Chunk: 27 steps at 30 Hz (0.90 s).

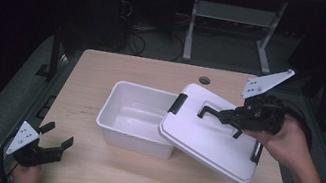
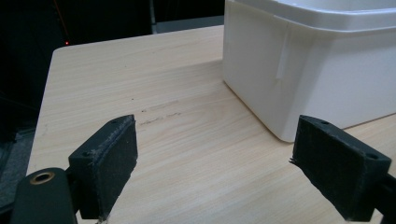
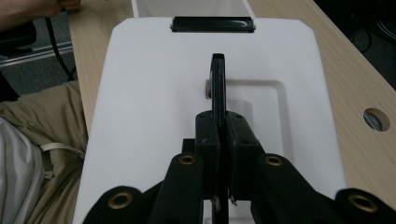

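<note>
One lid handle [image 3: 217,88] sits clamped between the right tongs [image 3: 218,128].

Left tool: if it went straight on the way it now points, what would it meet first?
Probably the white bin: the open left tool points across bare table toward the bin's near corner, though depth is unclear.

Wooden table [image 1: 100,177]: light grain, round cable hole [image 1: 204,80] near far edge. Grey metal desk frame [image 1: 192,25] stood behind on dark floor, loose cables [image 1: 134,41] alongside.
</note>
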### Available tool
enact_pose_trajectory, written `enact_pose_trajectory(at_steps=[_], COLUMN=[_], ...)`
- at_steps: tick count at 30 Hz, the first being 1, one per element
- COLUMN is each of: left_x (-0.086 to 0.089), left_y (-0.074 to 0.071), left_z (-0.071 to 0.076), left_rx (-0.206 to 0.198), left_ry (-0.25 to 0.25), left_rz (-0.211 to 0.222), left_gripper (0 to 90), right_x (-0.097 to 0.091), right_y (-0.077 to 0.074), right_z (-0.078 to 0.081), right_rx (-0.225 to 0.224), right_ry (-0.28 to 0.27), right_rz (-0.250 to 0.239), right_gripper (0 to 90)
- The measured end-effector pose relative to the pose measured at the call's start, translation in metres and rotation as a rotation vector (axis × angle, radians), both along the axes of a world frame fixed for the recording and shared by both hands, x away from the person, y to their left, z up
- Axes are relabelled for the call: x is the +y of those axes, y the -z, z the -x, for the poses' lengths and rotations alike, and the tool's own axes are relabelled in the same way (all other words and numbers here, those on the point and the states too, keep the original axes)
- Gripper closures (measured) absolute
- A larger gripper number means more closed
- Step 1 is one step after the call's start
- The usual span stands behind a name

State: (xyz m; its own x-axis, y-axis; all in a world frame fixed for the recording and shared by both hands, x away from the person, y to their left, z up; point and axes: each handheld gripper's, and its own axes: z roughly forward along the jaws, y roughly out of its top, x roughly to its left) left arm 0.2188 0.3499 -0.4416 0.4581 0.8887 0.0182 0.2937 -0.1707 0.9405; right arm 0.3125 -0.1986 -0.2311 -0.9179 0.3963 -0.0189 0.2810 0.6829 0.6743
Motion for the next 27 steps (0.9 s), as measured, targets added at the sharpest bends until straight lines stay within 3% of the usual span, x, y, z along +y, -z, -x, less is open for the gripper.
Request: enact_pose_trajectory(at_steps=[27], left_x=[0.001], left_y=[-0.001], left_z=[0.0], left_rx=[-0.002], left_ry=[0.001], left_rz=[-0.002], left_gripper=[13.0], right_x=[0.052], right_y=[-0.007], right_z=[-0.014], right_rx=[-0.001], right_ry=[-0.092], right_rz=[0.01], right_gripper=[84.6])
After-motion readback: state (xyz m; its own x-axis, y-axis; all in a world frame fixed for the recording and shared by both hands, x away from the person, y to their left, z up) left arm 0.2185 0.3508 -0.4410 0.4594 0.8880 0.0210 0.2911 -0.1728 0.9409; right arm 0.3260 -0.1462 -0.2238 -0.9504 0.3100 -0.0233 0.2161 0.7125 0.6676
